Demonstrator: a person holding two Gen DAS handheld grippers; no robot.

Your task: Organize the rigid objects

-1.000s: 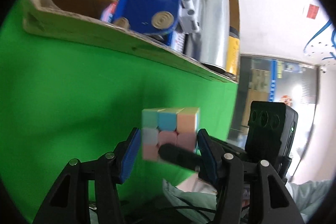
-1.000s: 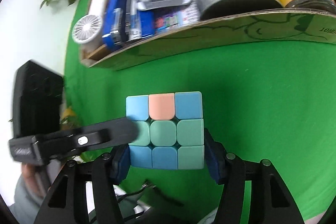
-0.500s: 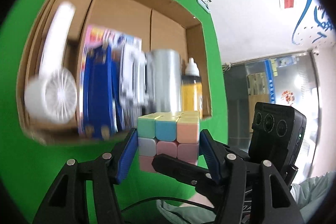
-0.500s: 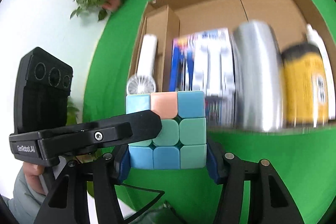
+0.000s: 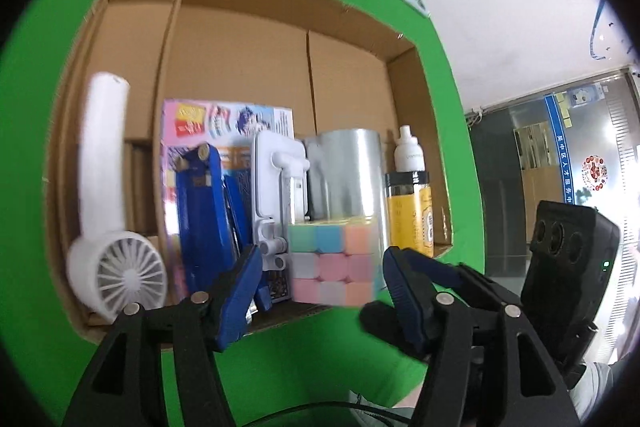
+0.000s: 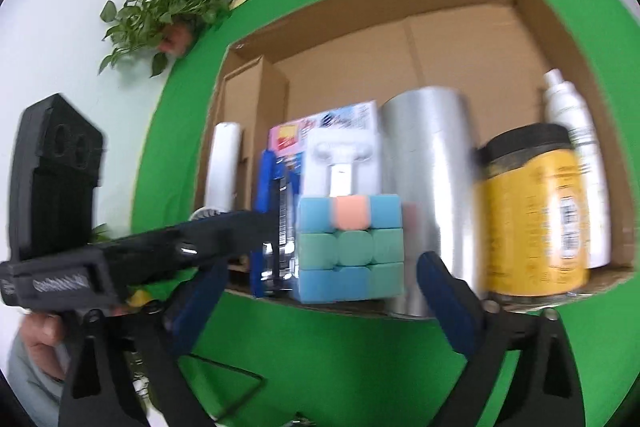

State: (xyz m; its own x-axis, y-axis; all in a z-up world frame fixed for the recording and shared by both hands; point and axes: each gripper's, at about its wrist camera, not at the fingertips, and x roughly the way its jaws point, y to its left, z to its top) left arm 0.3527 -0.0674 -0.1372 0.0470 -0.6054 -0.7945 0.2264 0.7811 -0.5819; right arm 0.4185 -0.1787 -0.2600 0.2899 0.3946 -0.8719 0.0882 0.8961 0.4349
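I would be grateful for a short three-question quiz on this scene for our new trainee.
1. True or false: the right gripper has its pads pressed on the puzzle cube.
2. What colour is the lid of the yellow jar in the cardboard box?
3. In the left wrist view, which thing sits furthest left in the box? A: white fan. B: yellow jar. C: silver cylinder.

Key:
1. False. There is a clear gap on both sides of the cube.
2. Black.
3. A.
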